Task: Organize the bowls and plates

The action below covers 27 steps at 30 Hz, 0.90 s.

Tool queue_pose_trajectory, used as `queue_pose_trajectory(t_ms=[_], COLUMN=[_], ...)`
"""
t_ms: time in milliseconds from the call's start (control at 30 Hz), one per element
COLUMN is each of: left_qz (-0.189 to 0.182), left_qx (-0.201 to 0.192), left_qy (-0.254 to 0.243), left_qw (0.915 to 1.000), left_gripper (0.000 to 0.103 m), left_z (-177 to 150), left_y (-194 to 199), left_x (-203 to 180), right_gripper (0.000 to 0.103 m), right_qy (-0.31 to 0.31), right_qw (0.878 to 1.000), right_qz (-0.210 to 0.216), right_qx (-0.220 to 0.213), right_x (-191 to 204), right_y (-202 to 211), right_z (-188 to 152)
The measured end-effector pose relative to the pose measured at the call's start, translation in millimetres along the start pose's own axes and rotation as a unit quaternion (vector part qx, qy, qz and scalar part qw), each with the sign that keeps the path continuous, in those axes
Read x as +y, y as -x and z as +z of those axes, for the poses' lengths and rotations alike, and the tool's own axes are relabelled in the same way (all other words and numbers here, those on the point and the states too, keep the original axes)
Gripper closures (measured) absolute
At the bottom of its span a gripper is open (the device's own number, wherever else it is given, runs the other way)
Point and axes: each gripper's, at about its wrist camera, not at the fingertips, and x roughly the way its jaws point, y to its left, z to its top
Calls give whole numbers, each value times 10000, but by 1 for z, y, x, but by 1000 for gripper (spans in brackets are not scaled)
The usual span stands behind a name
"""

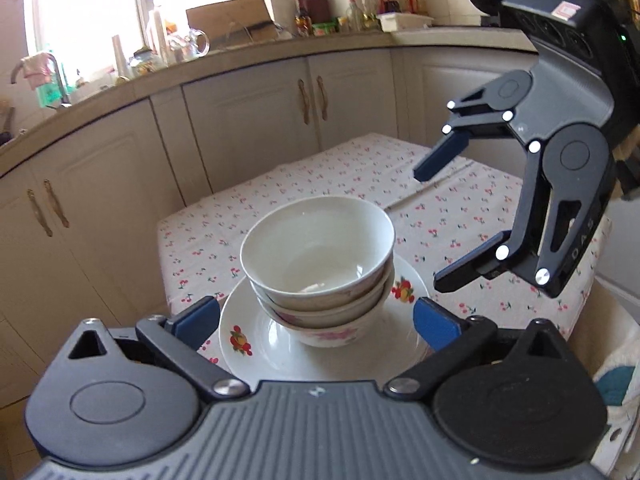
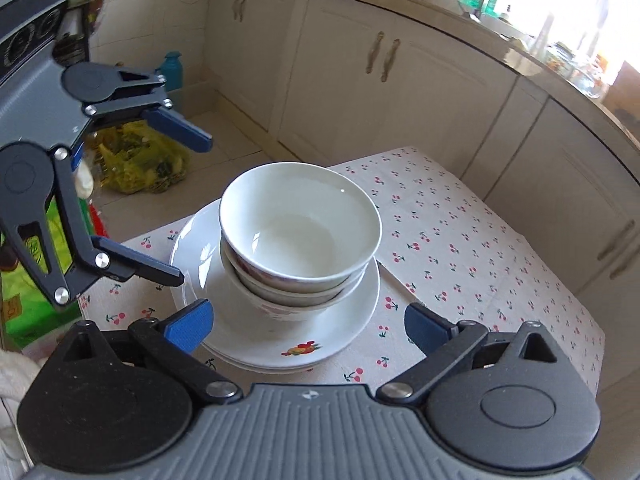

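Observation:
A stack of three white bowls (image 1: 316, 240) (image 2: 300, 236) stands on white plates (image 1: 248, 340) (image 2: 352, 332) with fruit prints, near the edge of a table under a cherry-print cloth (image 1: 440, 208) (image 2: 460, 248). My left gripper (image 1: 316, 324) (image 2: 190, 208) is open, its blue pads wide apart on the near side of the stack and touching nothing. Across from it, my right gripper (image 2: 308, 324) (image 1: 434, 228) also stands open and empty, hovering above the table beside the plates. Neither gripper touches the dishes.
Cream kitchen cabinets (image 1: 256, 120) and a cluttered counter (image 1: 240, 40) curve behind the table. On the floor are a yellow bag (image 2: 140, 160), a teal bottle (image 2: 172, 70) and a green box (image 2: 24, 280). A white cloth (image 1: 616, 380) lies at the right.

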Motion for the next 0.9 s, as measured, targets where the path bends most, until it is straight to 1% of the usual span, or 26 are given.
queue_pose_trajectory(t_ms=[33, 100, 167, 200, 300, 367, 400, 467, 533, 600, 733, 833, 900], left_qz=[177, 475, 800, 946, 1388, 1659, 1728, 1806, 1849, 1804, 1729, 1804, 1798], left_qx=[-118, -227, -249, -260, -229, -71, -25, 66, 107, 108, 27, -62, -135], left_qy=[154, 451, 740, 896, 1455, 1823, 1928, 2010, 2014, 2057, 2124, 2090, 2101], left_qw=[9997, 9976, 9937, 9911, 9793, 9691, 9659, 9628, 9618, 9618, 9618, 9611, 9609], left_gripper=[1, 1, 1, 1, 1, 1, 1, 1, 1, 1, 1, 1, 1], left_z=[-1, 0, 1, 1, 4, 5, 5, 3, 0, -2, -2, 0, 1], left_y=[6, 16, 26, 32, 47, 51, 52, 53, 54, 57, 62, 66, 67], left_x=[-5, -15, -25, -29, -40, -46, -49, -55, -62, -65, -68, -71, -71], right_gripper=[0, 0, 0, 0, 0, 0, 0, 0, 0, 0, 0, 0, 0], right_qy=[-189, -584, -1042, -1331, -1955, -2301, -2393, -2487, -2486, -2479, -2543, -2499, -2533], right_qw=[9997, 9968, 9902, 9843, 9673, 9582, 9558, 9522, 9506, 9487, 9471, 9451, 9433], right_qz=[-156, -540, -921, -1154, -1609, -1684, -1683, -1721, -1786, -1888, -1866, -2008, -2030], right_qx=[-61, -124, -94, -62, -130, -220, -281, -437, -522, -533, -592, -631, -692], right_x=[2, 6, 8, 10, 12, 14, 16, 23, 30, 36, 39, 41, 40], right_y=[6, 16, 23, 27, 40, 52, 56, 67, 74, 79, 85, 86, 88], right_z=[-3, -10, -17, -21, -34, -45, -48, -54, -57, -60, -64, -64, -64])
